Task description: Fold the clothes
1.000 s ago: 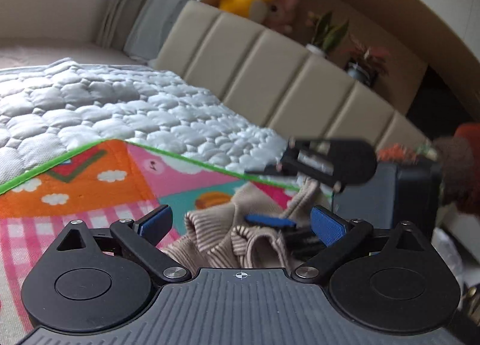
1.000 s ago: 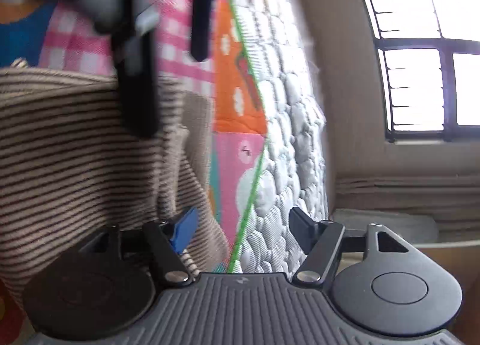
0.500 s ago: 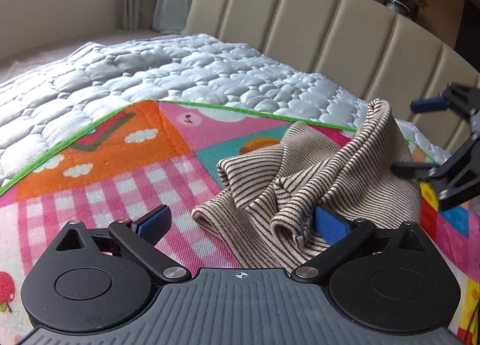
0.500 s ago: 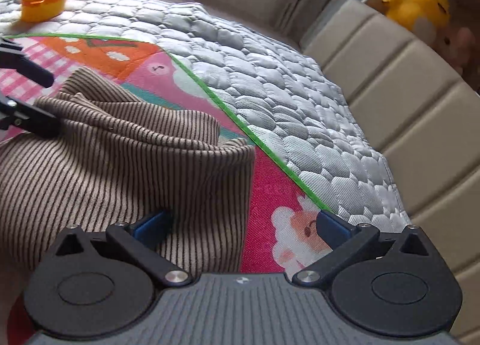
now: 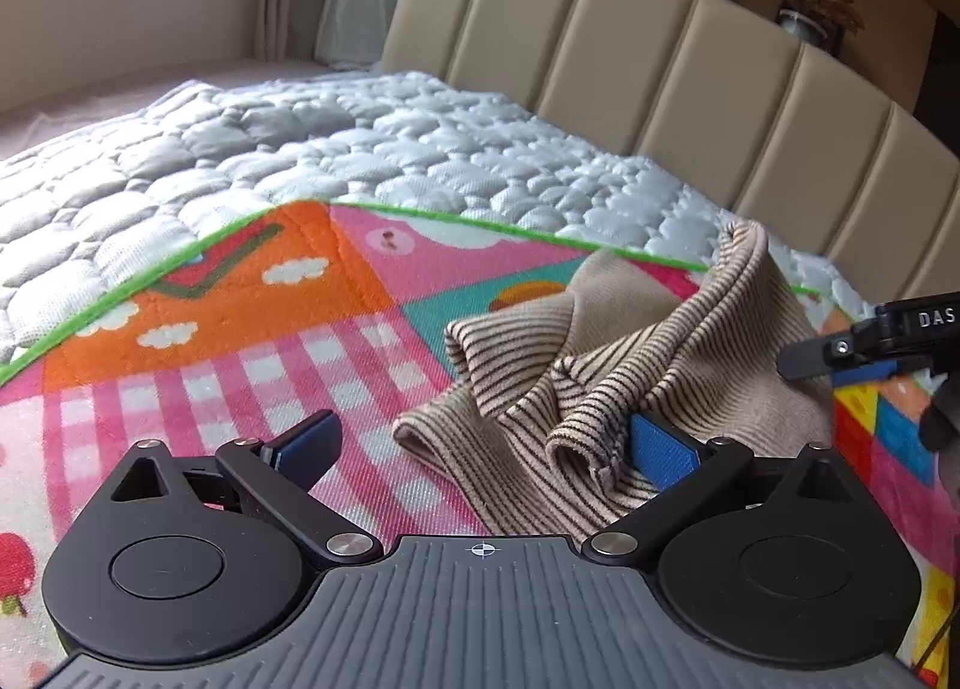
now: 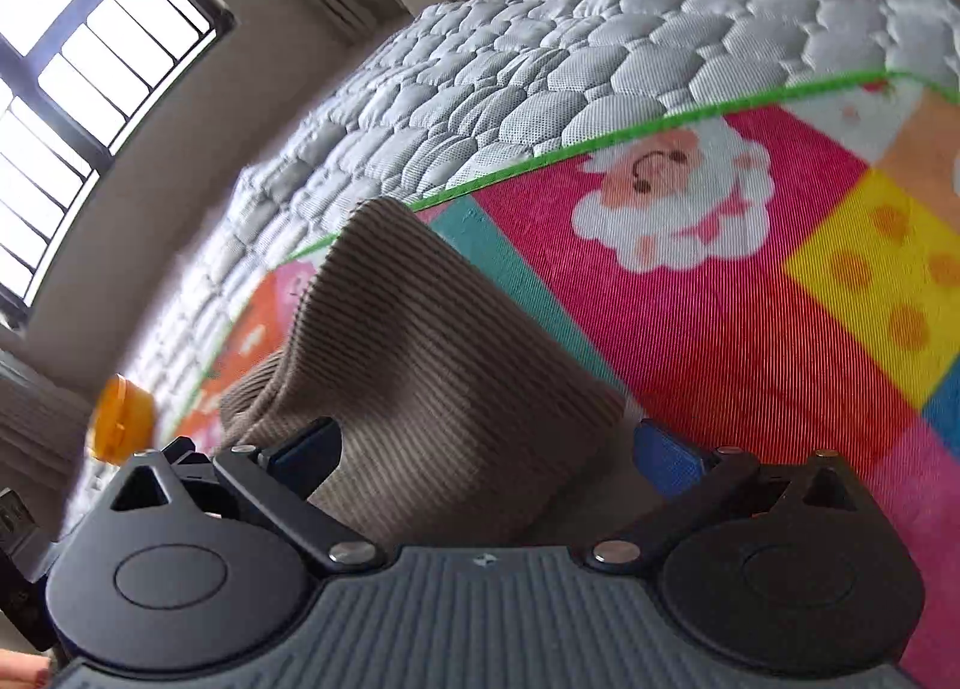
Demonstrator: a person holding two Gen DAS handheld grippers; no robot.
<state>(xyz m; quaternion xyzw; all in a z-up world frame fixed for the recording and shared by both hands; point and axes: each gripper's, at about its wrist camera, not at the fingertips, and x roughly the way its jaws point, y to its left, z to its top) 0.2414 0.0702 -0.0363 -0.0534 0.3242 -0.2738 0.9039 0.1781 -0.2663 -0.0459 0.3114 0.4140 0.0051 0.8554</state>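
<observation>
A beige garment with thin dark stripes (image 5: 630, 353) lies crumpled in a heap on the colourful play mat (image 5: 252, 317). My left gripper (image 5: 486, 449) is open, low over the mat, with the garment's near folds lying between its blue pads and against the right one. The garment fills the lower middle of the right wrist view (image 6: 420, 365). My right gripper (image 6: 486, 449) is open with the cloth lying between its fingers. The right gripper also shows at the right edge of the left wrist view (image 5: 864, 353), beside the heap.
The mat (image 6: 750, 299) lies on a grey quilted bed cover (image 5: 360, 149). A padded beige headboard (image 5: 660, 59) stands behind, with plants and soft toys above. An orange bowl (image 6: 120, 419) sits at the far left. A window (image 6: 72, 59) is beyond the bed.
Both grippers have let the garment down from the air onto the mat. The right gripper has rolled and swung, so it now looks across the mat toward the window.
</observation>
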